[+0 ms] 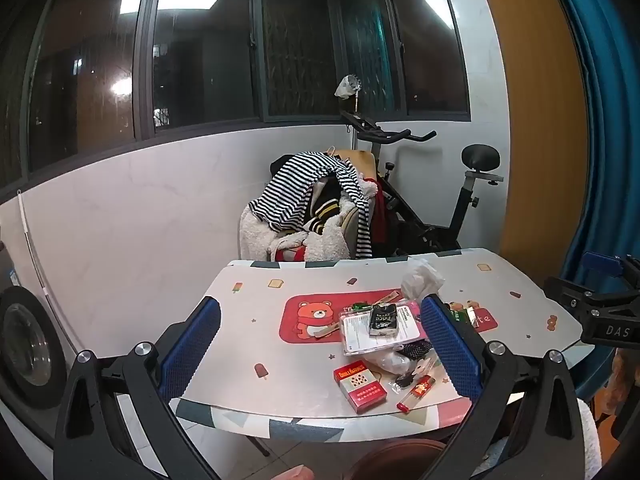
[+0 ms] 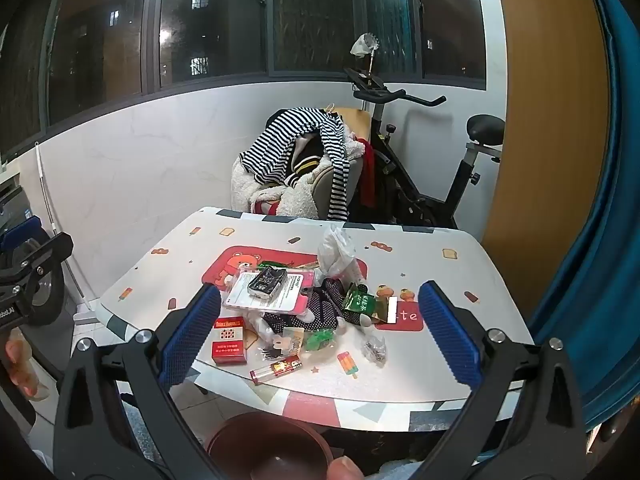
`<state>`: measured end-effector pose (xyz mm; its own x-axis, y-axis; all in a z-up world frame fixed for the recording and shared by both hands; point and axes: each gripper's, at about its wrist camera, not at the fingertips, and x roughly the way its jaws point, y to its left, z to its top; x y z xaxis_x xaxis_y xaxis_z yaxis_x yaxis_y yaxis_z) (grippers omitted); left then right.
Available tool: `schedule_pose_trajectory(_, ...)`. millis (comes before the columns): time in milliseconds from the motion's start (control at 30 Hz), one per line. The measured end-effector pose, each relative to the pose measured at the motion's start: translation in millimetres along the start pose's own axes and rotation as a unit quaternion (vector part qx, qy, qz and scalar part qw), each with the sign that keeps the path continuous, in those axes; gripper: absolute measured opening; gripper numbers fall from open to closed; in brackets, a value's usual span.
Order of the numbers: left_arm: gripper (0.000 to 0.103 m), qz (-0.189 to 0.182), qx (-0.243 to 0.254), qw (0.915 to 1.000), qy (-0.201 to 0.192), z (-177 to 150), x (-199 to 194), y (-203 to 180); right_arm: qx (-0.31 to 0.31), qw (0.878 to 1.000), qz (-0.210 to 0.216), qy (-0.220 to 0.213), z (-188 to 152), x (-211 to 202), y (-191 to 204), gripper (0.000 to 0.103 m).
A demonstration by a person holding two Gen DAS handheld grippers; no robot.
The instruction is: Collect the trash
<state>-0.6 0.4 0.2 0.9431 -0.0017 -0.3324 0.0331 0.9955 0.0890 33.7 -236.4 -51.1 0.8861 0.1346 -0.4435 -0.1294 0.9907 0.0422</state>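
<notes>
- We hold the left gripper [image 1: 320,344] with its blue-padded jaws spread wide and nothing between the pads, hovering short of the table [image 1: 248,320].
- Our right gripper [image 2: 320,328] is likewise wide apart and empty, tilted down toward the same table.
- The trash sits heaped mid-table: from the right wrist view, a red cigarette pack [image 2: 228,340] lies at 8 o'clock of the heap, just beside the left pad.
- A clear blister pack [image 2: 272,292] with a small black pouch [image 2: 267,282] on it lies at the heap's 10 o'clock.
- A crumpled white tissue [image 2: 336,250] stands at 12 o'clock, a green wrapper [image 2: 360,304] at 3 o'clock.
- A red lighter [image 2: 276,368] lies at 6 o'clock, near the table's front edge.
- Beneath the edge we see a brown bin [image 2: 272,448].
</notes>
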Motion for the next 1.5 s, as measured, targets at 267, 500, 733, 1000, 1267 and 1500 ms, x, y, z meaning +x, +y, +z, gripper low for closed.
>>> schedule_pose_trajectory(267,0.098,0.003,0.003,1.0000,0.002,0.1,0.3,3.5,0.001,1.000,0.001,-0.001,0.4,-0.3,-0.6,0.097)
schedule_pose_trajectory(500,0.098,0.000,0.006,1.0000,0.001,-0.4,-1.7,-0.6,0.001,1.000,0.000,-0.001,-0.2,0.5,-0.2,0.097)
schedule_pose_trajectory(733,0.098,0.000,0.006,1.0000,0.001,-5.7,2.8,3.9,0.001,1.000,0.001,-0.001,-1.0,1.1,1.7,0.097)
schedule_pose_trajectory(1000,0.098,0.002,0.008,1.0000,0.002,-3.4,0.9,3.6,0.001,1.000,0.001,-0.001,2.7,1.9,-0.7,0.097)
schedule_pose_trajectory(1267,0.098,0.002,0.008,1.0000,0.002,-2.7,1.0,3.0,0.001,1.000,0.001,-0.002,3.2,1.9,-0.9,0.097)
schedule_pose_trajectory(1500,0.098,0.003,0.009,1.0000,0.003,-1.8,0.9,2.8,0.002,1.000,0.001,0.000,3.7,1.2,-0.6,0.097)
